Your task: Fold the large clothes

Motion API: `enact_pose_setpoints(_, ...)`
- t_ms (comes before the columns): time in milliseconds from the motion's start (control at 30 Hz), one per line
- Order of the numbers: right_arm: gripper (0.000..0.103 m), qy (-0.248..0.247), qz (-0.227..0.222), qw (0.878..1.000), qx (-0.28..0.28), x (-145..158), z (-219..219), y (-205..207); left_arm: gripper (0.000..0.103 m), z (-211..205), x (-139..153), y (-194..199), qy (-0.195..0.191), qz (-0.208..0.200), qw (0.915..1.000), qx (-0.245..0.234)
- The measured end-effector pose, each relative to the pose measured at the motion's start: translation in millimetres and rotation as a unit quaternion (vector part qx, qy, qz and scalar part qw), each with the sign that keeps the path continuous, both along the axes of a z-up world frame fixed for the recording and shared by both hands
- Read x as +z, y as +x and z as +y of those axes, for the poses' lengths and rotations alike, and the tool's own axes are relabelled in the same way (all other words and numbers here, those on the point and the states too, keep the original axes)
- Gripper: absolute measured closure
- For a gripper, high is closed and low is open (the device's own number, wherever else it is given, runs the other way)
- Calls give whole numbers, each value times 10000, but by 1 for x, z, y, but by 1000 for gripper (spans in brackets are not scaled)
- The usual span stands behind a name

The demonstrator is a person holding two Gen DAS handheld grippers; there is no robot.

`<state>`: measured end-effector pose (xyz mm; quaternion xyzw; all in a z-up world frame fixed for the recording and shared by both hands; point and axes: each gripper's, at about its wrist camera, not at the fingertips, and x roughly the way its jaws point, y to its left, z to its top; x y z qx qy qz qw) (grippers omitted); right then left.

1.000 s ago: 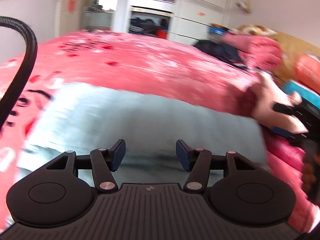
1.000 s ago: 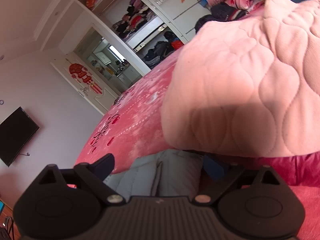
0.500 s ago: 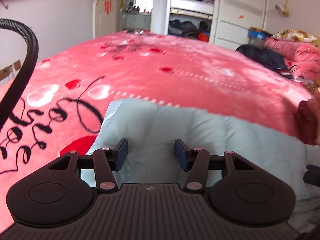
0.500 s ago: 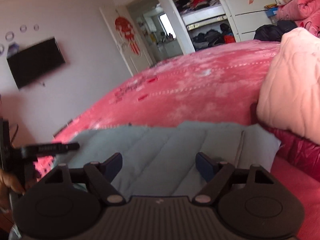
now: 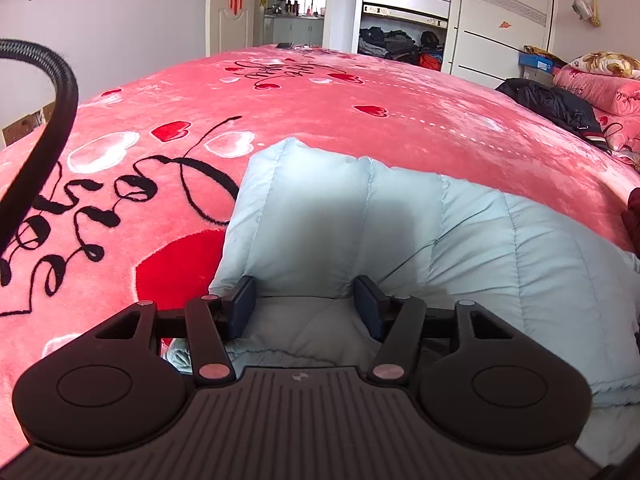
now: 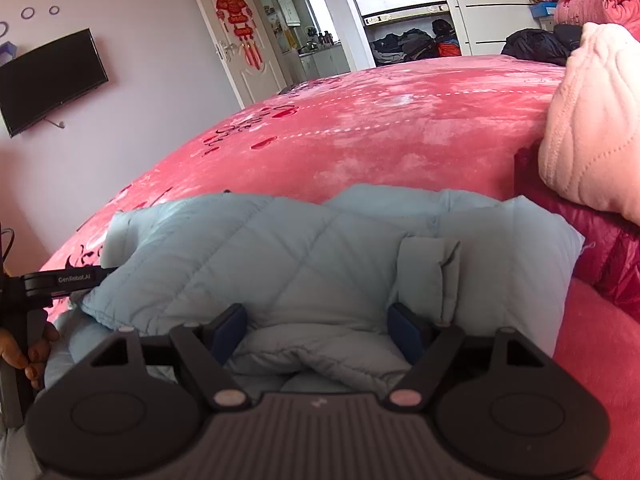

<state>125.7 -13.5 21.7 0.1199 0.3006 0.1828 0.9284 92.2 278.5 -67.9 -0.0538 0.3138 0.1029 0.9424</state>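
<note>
Left tongs (image 5: 305, 306), right tongs (image 6: 316, 332) agape

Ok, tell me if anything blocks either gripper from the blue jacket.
Nothing visible does. The left gripper and right gripper both sit with jaws apart right over the blue jacket. The pink quilt lies off to the side.

Both wrist cameras sit low and close over the pale blue quilted padded coat (image 5: 400, 232) (image 6: 280, 256), facing 12 o'clock across the pink heart-printed plush blanket (image 5: 320, 120) (image 6: 360, 132) toward the open white wardrobe (image 5: 404, 12) (image 6: 400, 12). They share coat, blanket and wardrobe. The right view catches the left gripper's black arm (image 6: 60, 280) at 9 o'clock.
</note>
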Motion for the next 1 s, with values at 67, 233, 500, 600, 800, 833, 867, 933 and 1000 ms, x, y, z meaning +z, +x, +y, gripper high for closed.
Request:
enact_pose_setpoints(67,25,-38,-29,10000,13,-3,2,0,31,-3,-3,-2,81,-49,10000,7)
enact_pose_setpoints(233,24,-103,-131,9999,26,-6,4,-3,31,-7,0,-5,169,-48,9998,38)
enact_pose_setpoints(500,12,32,-122,9999,36,8,-2,-18,18,-17,27,-26,220,-10,9994,252)
enact_pose_setpoints(600,8,106,-135,9998,56,15,-8,-28,5,-22,37,-41,249,-52,9991,335)
enact_pose_setpoints(800,5,68,-72,9998,-180,26,-20,-47,2,-26,51,-74,206,-52,9990,382)
enact_pose_setpoints(833,5,88,-58,9997,-240,27,-22,-49,1,-27,53,-79,199,-46,9990,395)
enact_pose_setpoints(867,5,108,-48,9995,-302,29,-23,-52,1,-27,54,-84,198,-39,9990,405)
enact_pose_setpoints(933,5,112,-43,9992,-370,31,-23,-58,0,-29,55,-96,224,-10,9988,427)
enact_pose_setpoints(1000,5,101,-5,9991,-411,32,-23,-67,0,-29,57,-107,267,54,9986,446)
